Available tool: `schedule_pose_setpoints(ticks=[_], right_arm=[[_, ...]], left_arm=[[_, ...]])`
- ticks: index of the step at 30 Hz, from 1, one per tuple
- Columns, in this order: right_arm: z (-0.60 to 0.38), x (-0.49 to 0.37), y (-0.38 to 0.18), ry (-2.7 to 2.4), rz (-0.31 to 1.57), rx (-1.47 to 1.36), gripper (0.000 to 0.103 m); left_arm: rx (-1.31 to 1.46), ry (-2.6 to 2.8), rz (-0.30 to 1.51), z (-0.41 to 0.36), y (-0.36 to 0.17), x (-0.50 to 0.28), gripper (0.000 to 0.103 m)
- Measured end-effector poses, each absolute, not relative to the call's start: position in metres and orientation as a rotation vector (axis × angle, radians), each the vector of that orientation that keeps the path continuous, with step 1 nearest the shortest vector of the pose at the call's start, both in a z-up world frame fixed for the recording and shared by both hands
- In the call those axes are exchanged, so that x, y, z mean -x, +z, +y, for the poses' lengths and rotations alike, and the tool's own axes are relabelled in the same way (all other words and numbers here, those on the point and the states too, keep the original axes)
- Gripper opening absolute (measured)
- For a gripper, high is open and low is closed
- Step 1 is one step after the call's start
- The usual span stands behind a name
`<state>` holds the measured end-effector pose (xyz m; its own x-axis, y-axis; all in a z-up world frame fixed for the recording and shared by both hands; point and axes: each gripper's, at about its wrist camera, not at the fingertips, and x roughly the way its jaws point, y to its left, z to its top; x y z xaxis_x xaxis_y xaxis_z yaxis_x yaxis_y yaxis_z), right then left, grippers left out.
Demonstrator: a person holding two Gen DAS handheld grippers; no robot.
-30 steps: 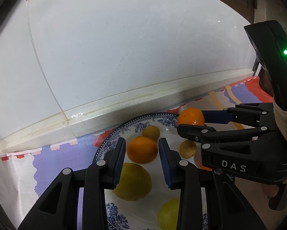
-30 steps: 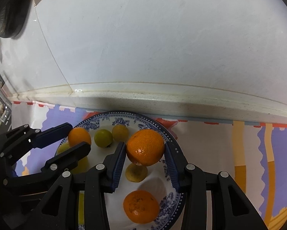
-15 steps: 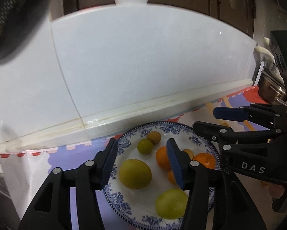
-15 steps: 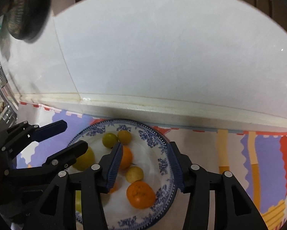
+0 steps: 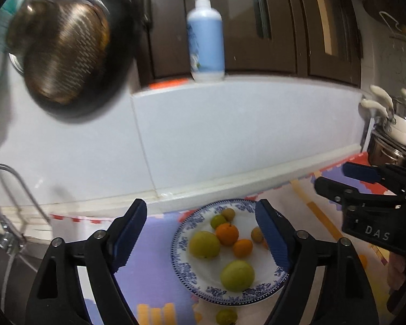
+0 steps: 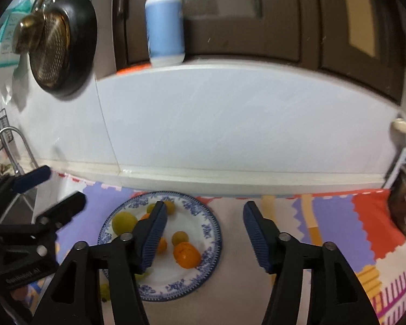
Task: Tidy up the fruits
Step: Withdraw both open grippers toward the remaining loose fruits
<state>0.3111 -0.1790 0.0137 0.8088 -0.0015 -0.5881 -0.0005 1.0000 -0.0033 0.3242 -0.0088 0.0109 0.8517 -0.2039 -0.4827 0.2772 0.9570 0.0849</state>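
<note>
Left wrist view: the plate (image 5: 186, 264) lies on the patterned mat (image 5: 154, 279), holding two large green fruits (image 5: 204, 244), two oranges (image 5: 227, 233) and small yellow-green ones at its far rim; one small green fruit (image 5: 226, 316) lies on the mat just off the near rim. A second ago the right gripper (image 6: 204, 233) clasped an orange above the plate; now its jaws are spread wide and empty, and that orange (image 6: 187, 256) rests on the plate's right side. The left gripper (image 5: 200, 234), then closed in around an orange, is likewise wide open and holds nothing. Both views have pulled back and up, so the plate looks smaller, and a blue bottle (image 5: 206, 46), a hanging pan (image 5: 67, 62) and a faucet (image 5: 5, 203) have come into sight.
</note>
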Motion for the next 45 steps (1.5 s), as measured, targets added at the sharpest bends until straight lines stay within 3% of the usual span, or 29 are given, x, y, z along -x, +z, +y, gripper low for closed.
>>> schedule_pose_setpoints(ticks=[10, 21, 33, 45], right_arm=[[-0.182, -0.262, 0.034, -0.068, 0.555, 0.01, 0.079], [-0.185, -0.216, 0.028, -0.168, 0.5, 0.009, 0.088], [-0.201, -0.178, 0.008, -0.292, 0.529, -0.006, 0.089], [-0.217, -0.172, -0.037, -0.359, 0.64, -0.115, 0.089]], left_arm=[[-0.173, -0.183, 0.411, 0.0, 0.023, -0.269, 0.091], [-0.117, -0.121, 0.442, 0.011, 0.012, -0.234, 0.098], [-0.109, -0.101, 0.427, 0.009, -0.011, -0.201, 0.1], [-0.139, -0.083, 0.539, 0.004, -0.051, -0.209, 0.1]])
